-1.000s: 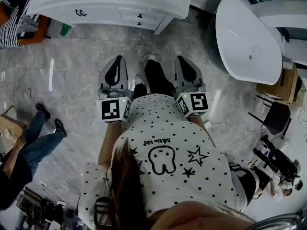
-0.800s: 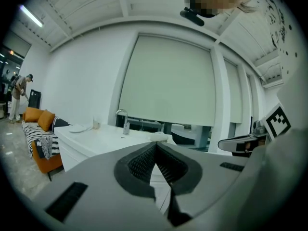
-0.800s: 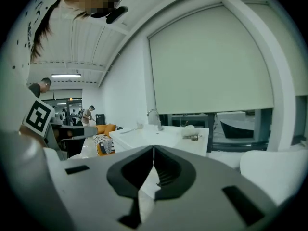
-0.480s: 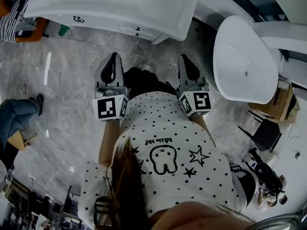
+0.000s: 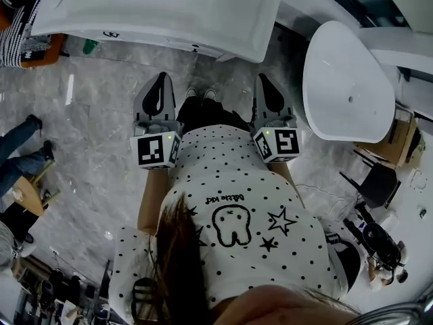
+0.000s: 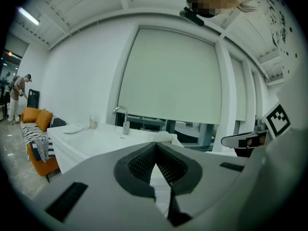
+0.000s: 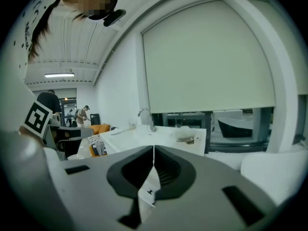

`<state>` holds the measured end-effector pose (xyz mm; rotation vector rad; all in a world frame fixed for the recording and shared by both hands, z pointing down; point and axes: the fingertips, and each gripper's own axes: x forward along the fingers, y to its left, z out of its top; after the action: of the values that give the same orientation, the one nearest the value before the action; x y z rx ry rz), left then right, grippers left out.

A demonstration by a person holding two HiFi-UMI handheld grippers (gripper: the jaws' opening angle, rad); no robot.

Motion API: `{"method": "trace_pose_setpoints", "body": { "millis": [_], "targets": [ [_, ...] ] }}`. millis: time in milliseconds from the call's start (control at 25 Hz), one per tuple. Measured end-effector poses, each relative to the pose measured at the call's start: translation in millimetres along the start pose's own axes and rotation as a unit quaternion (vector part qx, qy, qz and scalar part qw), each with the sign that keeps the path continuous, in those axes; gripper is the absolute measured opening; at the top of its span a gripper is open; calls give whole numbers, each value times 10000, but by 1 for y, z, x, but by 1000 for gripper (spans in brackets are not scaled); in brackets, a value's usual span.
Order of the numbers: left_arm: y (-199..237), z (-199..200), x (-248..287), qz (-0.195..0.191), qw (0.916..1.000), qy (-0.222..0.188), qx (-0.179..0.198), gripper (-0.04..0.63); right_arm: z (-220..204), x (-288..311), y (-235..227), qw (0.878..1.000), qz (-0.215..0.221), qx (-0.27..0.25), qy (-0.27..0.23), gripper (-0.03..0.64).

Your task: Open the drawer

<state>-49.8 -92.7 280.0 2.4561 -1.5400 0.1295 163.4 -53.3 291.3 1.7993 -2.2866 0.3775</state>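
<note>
A white vanity cabinet (image 5: 203, 12) fills the top of the head view. Under its countertop only a strip of the drawer fronts shows, with small dark handles (image 5: 195, 47). My left gripper (image 5: 162, 78) and right gripper (image 5: 262, 80) are held side by side in front of me, pointing at the cabinet, short of it and touching nothing. Both are shut with nothing between the jaws. In the left gripper view the left gripper (image 6: 156, 146) points at the cabinet's corner. In the right gripper view a drawer front with a dark handle (image 7: 150, 191) shows below the right gripper (image 7: 153, 148).
A white oval bathtub (image 5: 348, 80) stands close on the right. An orange sofa (image 5: 42, 49) with a striped throw is at the far left, and a person (image 5: 17, 158) stands on the grey marble floor at left. A faucet (image 6: 124, 115) rises from the countertop. A cardboard box (image 5: 399, 131) sits far right.
Both grippers have moved forward toward the vanity, which now reaches lower in the head view and hides more of its drawer fronts. The person at left has shifted further left.
</note>
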Motion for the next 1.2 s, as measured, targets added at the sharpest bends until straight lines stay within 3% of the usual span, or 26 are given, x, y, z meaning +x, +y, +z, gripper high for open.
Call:
{"method": "trace_pose_setpoints", "body": {
  "millis": [680,1000,1200],
  "targets": [
    [4,-26,37,-348,9983,456,-105,5,-7,22,-6,9994,-183,184,229,15],
    [10,-94,75,-519,9927,1072,-177,9,-21,38,4,9989,-81,202,409,15],
    [11,-162,106,-612,9849,1615,-68,92,-35,45,10,9978,-32,251,606,15]
  ]
}}
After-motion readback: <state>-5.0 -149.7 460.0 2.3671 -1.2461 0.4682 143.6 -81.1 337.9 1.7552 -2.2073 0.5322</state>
